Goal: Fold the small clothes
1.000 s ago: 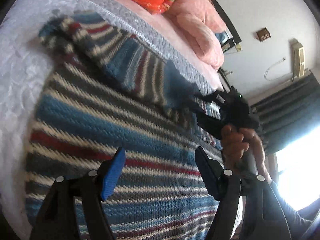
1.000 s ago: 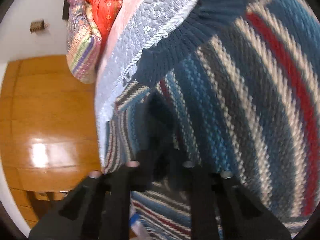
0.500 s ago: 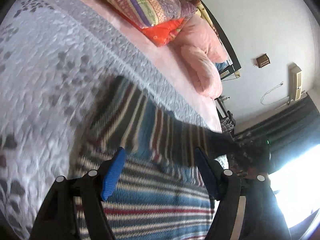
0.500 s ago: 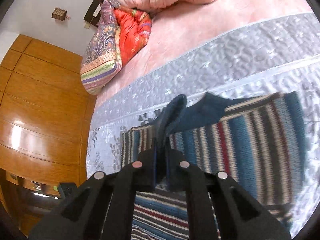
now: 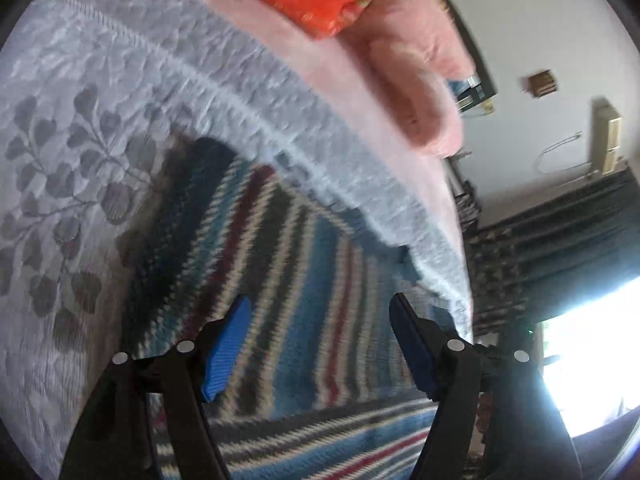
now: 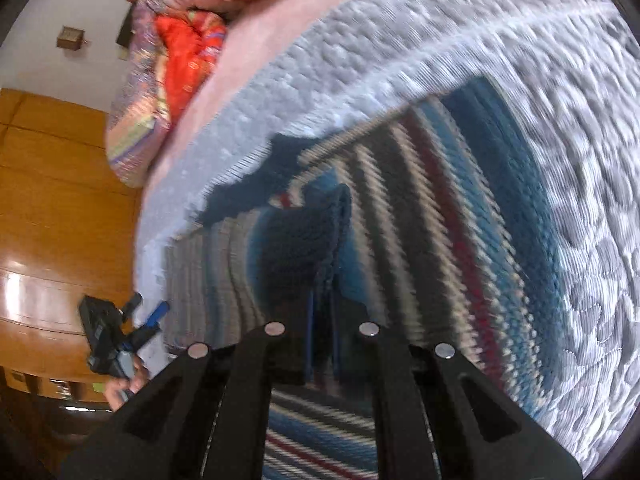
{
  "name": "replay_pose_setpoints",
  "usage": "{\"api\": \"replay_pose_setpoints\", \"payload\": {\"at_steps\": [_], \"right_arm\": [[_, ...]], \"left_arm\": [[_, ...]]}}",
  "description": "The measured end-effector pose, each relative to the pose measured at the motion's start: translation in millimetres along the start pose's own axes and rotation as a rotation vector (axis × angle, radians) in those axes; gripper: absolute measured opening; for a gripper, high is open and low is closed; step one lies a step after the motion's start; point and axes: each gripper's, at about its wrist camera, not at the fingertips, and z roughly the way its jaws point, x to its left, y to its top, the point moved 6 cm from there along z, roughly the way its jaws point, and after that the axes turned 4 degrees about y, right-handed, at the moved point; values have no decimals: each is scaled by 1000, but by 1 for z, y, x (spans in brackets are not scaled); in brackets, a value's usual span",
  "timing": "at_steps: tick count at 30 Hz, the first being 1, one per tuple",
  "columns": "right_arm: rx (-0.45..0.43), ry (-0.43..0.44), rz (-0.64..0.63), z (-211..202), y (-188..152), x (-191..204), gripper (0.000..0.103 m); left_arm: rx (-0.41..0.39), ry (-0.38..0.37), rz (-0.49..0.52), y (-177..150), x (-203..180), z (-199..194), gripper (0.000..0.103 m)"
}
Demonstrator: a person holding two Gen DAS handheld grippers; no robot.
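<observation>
The left gripper [image 5: 320,340] is held wide open w/ nothing between its blue pads [image 5: 226,348], poised just above the one striped knit sweater [image 5: 304,280], which is spread on a grey quilted bedspread [image 5: 80,128]. The right gripper [image 6: 322,332] is pinched tight on a dark blue ribbed cuff [image 6: 316,236] of that sweater, the fabric being lifted into a fold betw. the fingers. Bare bedspread is seen on the sweater's far side and to the left, w/ a pink blanket [image 5: 420,92] and colourful pillows [image 6: 160,92] beyond; frames are motion-blurred.
</observation>
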Motion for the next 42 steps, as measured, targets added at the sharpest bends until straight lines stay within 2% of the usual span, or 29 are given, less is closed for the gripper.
{"api": "replay_pose_setpoints", "payload": {"at_steps": [1, 2, 4, 6, 7, 10, 12, 13, 14, 16, 17, 19, 21, 22, 24, 25, 27, 28, 31, 34, 36, 38, 40, 42], "right_arm": [[10, -26, -12, 3, -3, -4, 10], [18, -34, -18, 5, -5, -7, 10], [-12, -16, -16, -7, -1, -4, 16], [-102, 45, -14, -30, 12, 6, 16], [-113, 79, -8, -32, 18, 10, 17], [-44, 130, -17, -10, 22, 21, 17], [22, 108, -11, 13, 17, 16, 17], [55, 75, -6, 26, 13, 9, 14], [64, 45, -15, 31, 12, 3, 3], [54, 31, -18, 29, 11, -3, 0], [42, 55, -3, 20, 8, -3, 6], [34, 87, -29, 6, 0, 2, 7], [54, 118, -50, -1, -16, 3, 7], [70, 117, -46, 2, -23, -1, 8], [88, 62, -41, 12, -29, -13, 1], [90, 53, -36, 17, -29, -19, 0], [80, 75, 7, 12, -25, -20, 0], [69, 82, 3, 6, -23, -17, 8], [29, 118, -7, -36, -37, -16, 10], [-4, 106, 20, -80, -69, -36, 21], [-17, 54, 40, -110, -101, -59, 31], [-20, -12, 68, -126, -129, -77, 55], [13, -35, 130, -132, -162, -97, 56], [60, -59, 195, -133, -196, -116, 57]], "left_arm": [[19, 30, 2, -2, 6, 7, 71], [32, 41, 3, -3, 7, 11, 71], [37, 26, 20, 1, -2, 9, 71], [25, -9, 56, 9, -17, 5, 72], [16, -19, 84, 15, -25, 4, 72], [36, -22, 100, 28, -33, 19, 72], [75, -4, 92, 31, -29, 36, 72], [106, 27, 93, 29, -25, 49, 71], [120, 40, 100, 28, -21, 55, 70], [121, 64, 127, 27, -24, 54, 63], [116, 26, 131, 23, -31, 44, 63], [132, -90, 172, 9, -47, 27, 64], [159, -130, 222, -10, -56, 19, 65], [183, -124, 236, -21, -55, 21, 65], [214, -43, 244, -31, -42, 34, 65], [222, -3, 237, -35, -32, 43, 60], [205, -11, 214, -35, -29, 44, 59], [202, -11, 204, -35, -33, 41, 59], [179, -84, 184, -44, -38, 7, 66], [185, -103, 184, -72, -30, -31, 70], [181, -93, 167, -91, -16, -56, 73], [163, -50, 122, -112, 11, -89, 78], [182, -8, 64, -136, 39, -108, 79], [270, 42, -15, -170, 67, -115, 79]]}}
